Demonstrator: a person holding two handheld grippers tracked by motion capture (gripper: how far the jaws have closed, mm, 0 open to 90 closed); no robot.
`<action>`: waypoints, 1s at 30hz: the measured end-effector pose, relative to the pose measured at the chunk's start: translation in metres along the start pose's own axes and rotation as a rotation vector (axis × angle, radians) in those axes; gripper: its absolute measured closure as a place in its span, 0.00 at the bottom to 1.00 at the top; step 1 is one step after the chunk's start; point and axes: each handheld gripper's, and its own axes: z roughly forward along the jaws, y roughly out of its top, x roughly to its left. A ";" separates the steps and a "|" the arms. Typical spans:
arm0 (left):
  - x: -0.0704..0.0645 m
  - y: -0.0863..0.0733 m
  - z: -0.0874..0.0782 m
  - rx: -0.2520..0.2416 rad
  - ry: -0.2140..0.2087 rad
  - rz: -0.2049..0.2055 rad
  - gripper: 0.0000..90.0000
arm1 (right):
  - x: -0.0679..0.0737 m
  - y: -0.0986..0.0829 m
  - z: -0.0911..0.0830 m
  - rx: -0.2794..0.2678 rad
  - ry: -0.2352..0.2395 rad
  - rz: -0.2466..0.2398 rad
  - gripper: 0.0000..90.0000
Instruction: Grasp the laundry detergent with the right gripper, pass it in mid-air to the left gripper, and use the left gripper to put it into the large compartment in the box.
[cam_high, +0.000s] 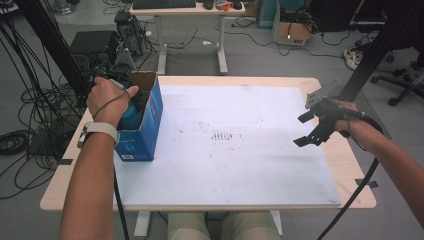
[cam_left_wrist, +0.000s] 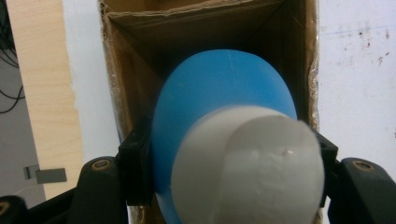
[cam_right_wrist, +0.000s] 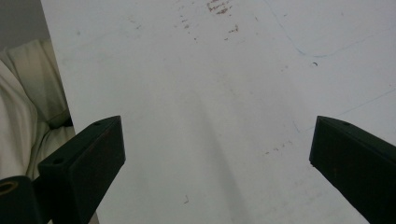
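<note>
A blue cardboard box (cam_high: 145, 127) stands open-topped at the left edge of the white board (cam_high: 240, 170). My left gripper (cam_left_wrist: 233, 158) is lowered into the box (cam_left_wrist: 135, 79), shut on a blue object with a white end (cam_left_wrist: 224, 93). In the high view the blue object (cam_high: 131, 117) sits just under the left hand (cam_high: 107, 97). Over the board's right side my right gripper (cam_high: 306, 130) hovers open with nothing between its jaws. The right gripper (cam_right_wrist: 217, 154) looks down on the bare, stained board (cam_right_wrist: 210, 70).
The board lies on a wooden table (cam_high: 350, 165). Cables and equipment (cam_high: 95, 47) crowd the floor to the left. A second desk (cam_high: 190, 10) stands behind, and a chair base (cam_high: 400, 85) is at the far right. The person's knees (cam_high: 225, 225) are under the front edge.
</note>
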 end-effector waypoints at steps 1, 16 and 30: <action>0.000 0.000 0.001 0.001 0.001 0.002 0.42 | 0.000 0.000 0.000 0.000 0.000 0.001 0.04; -0.003 -0.001 0.025 0.001 -0.003 -0.014 0.42 | 0.000 -0.002 0.002 -0.002 0.002 0.009 0.04; 0.000 -0.001 0.025 0.015 -0.008 -0.014 0.42 | -0.002 0.000 0.004 -0.021 0.006 -0.027 0.04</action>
